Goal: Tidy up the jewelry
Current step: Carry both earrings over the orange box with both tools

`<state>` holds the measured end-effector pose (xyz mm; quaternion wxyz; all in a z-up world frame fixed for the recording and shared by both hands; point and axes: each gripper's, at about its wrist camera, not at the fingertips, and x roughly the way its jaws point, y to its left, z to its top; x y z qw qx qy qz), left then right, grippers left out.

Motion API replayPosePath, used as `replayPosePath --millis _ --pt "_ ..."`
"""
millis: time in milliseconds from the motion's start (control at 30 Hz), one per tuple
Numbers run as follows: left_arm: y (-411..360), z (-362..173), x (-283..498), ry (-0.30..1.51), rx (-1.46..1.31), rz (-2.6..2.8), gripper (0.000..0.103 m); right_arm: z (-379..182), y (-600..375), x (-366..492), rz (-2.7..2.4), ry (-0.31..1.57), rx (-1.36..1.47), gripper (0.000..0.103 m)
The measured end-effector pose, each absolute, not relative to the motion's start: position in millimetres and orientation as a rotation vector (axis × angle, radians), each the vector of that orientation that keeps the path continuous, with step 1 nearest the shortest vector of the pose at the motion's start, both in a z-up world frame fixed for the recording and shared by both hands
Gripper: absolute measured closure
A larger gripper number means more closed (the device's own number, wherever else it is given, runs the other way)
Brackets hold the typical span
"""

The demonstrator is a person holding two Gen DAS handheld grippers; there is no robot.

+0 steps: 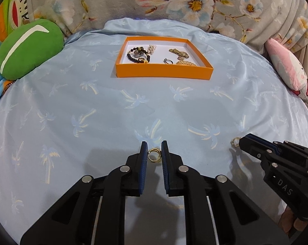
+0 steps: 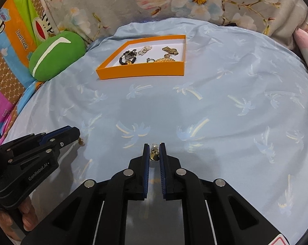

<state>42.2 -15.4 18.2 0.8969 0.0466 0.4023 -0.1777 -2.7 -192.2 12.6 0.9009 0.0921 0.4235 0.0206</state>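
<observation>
My left hand-held gripper (image 1: pixel 154 151) sits low over the blue palm-print sheet (image 1: pixel 92 106), its fingers close on either side of a gold ring (image 1: pixel 154 155); I cannot tell whether the pads actually touch it. My right hand-held gripper (image 2: pixel 154 150) has a pearl-topped gold earring (image 2: pixel 154 153) between its fingers, which look pressed against it (the pearl peeks out at the tips). Both pieces lie on the sheet, well apart from the orange tray (image 1: pixel 164 74) farther back. In the tray I see a dark beaded bracelet (image 1: pixel 136 56), a silver ring (image 1: pixel 168 61) and gold chain pieces (image 1: pixel 179 53). A green cushion (image 1: pixel 29 49) lies to the tray's left.
</observation>
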Motion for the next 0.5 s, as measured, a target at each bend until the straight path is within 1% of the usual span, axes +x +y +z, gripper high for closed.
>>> replayPosePath --millis 267,500 --pt "-13 38 49 0.804 0.073 -0.364 0.09 32 -195 2 0.053 0.832 0.185 0.094" --pt "-21 57 75 0.76 0.072 -0.366 0.09 53 -201 32 0.056 0.794 0.165 0.094"
